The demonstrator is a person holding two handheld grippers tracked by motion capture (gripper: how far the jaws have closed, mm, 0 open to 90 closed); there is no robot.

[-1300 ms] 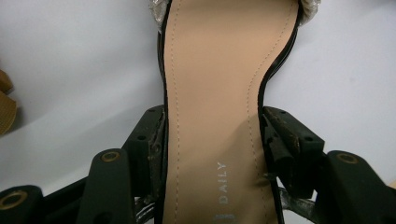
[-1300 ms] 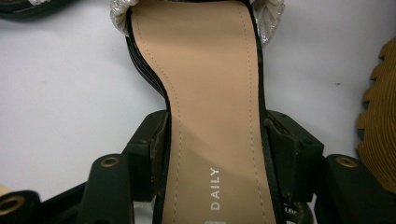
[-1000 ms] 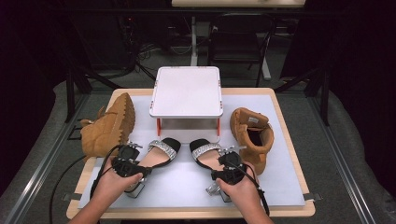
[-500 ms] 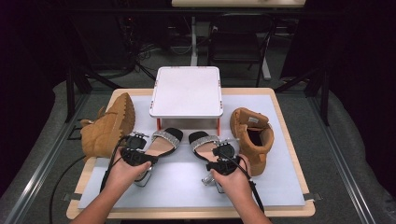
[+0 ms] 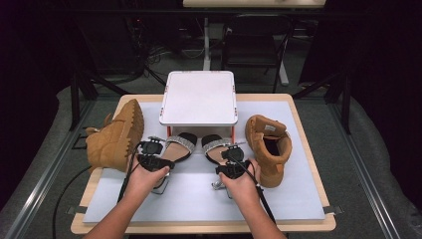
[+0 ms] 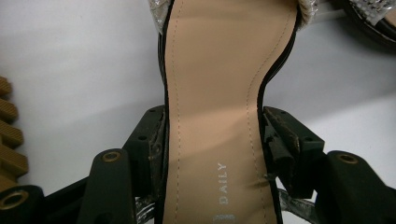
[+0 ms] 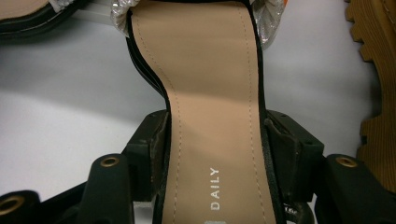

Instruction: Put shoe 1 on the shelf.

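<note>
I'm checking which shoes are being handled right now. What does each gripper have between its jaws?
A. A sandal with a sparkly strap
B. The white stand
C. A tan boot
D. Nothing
A: in the gripper views, the left gripper has its jaws pressed to the narrow waist of the left sandal, and the right gripper clamps the right sandal the same way; both boots lie off to the sides.
</note>
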